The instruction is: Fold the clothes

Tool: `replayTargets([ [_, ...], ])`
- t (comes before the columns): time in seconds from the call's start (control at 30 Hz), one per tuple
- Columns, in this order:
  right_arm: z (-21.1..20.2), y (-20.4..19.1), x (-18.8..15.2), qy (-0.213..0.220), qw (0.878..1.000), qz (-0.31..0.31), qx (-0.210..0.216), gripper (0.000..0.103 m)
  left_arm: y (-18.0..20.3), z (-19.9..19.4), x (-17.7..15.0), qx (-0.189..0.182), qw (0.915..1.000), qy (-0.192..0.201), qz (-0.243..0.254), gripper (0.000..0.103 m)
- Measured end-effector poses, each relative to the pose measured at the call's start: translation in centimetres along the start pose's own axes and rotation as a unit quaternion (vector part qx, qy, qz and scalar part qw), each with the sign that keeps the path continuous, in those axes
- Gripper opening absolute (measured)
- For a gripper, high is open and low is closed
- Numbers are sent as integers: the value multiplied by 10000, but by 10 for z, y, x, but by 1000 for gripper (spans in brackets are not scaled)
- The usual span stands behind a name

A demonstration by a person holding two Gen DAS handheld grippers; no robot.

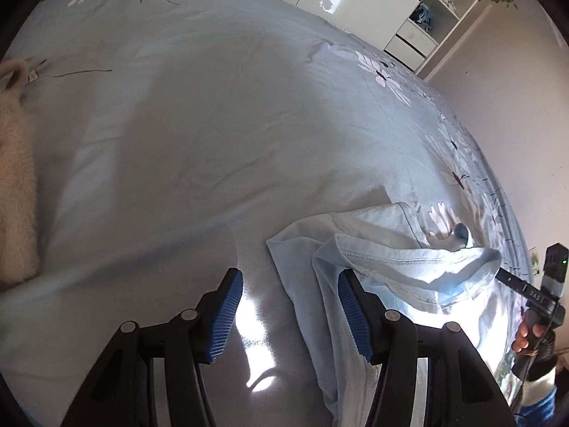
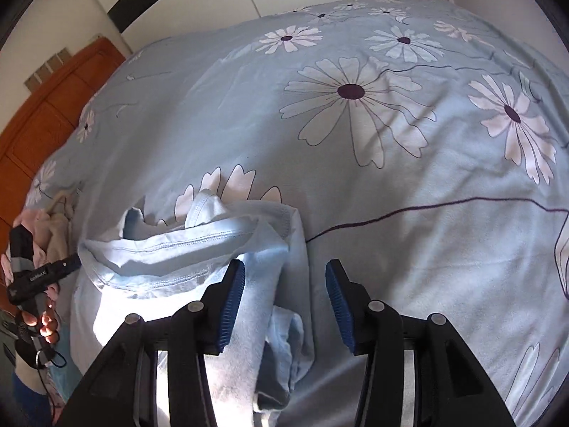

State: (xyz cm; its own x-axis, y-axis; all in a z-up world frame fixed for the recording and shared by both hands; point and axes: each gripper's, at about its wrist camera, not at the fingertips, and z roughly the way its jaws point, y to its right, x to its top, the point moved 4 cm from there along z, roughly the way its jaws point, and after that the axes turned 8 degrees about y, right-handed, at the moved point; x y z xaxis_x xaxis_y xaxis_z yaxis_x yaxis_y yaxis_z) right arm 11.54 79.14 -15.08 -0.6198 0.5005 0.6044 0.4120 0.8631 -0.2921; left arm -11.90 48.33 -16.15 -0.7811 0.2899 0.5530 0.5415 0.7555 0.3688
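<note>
A light blue T-shirt (image 1: 384, 249) lies crumpled on the bed; it also shows in the right wrist view (image 2: 199, 249). My left gripper (image 1: 290, 311) is open just above the bed, its right finger (image 1: 355, 316) against the shirt's left edge. My right gripper (image 2: 284, 302) is open, with the shirt's right edge between its blue pads. In the left wrist view the right gripper's tip (image 1: 498, 270) disappears under the shirt's far edge. In the right wrist view the left gripper's tip (image 2: 73, 259) meets the shirt's left edge.
The bed has a pale blue cover with white daisies (image 2: 355, 106). A fluffy cream garment (image 1: 14, 195) lies at the left. White shelves (image 1: 430, 10) and a wall stand beyond the bed. An orange wooden door (image 2: 42, 114) is at the left.
</note>
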Motion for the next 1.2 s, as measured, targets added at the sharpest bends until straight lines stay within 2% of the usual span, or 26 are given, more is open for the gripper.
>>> replayTargets([
  [0.17, 15, -7, 11, 6, 9998, -7, -197, 49, 0, 16, 13, 525, 9986, 73, -20, 60],
  [0.27, 17, -4, 14, 7, 9995, 99, -300, 49, -5, 21, 14, 493, 9983, 41, -303, 60],
  [0.33, 17, 0, 14, 7, 9993, 190, -337, 49, -6, 16, 11, 325, 9987, 84, -382, 60],
  [0.5, -37, 2, -12, 460, 9978, 379, 302, 49, -5, -24, -19, -276, 9988, 102, -404, 60],
  [0.63, -76, 8, -71, 375, 9918, 727, 981, 49, -4, -58, -68, -807, 9947, 66, -628, 60],
  [0.73, -92, 12, -117, 178, 9855, 1102, 1275, 49, -2, -72, -106, -928, 9920, -15, -851, 60],
  [0.8, -95, 13, -141, 96, 9807, 1250, 1502, 49, 2, -78, -122, -913, 9924, 25, -824, 60],
  [0.9, -94, 14, -156, 104, 9739, 1477, 1718, 49, 7, -75, -133, -928, 9914, -60, -918, 60],
  [1.03, -87, 13, -160, 92, 9633, 1804, 1985, 51, 15, -67, -142, -957, 9896, -202, -1055, 60],
  [1.13, -86, 16, -161, 180, 9539, 2092, 2146, 52, 8, -67, -143, -1071, 9827, -101, -1508, 60],
  [1.2, -88, 15, -162, 197, 9437, 2240, 2424, 50, 3, -70, -148, -1160, 9779, -20, -1741, 58],
])
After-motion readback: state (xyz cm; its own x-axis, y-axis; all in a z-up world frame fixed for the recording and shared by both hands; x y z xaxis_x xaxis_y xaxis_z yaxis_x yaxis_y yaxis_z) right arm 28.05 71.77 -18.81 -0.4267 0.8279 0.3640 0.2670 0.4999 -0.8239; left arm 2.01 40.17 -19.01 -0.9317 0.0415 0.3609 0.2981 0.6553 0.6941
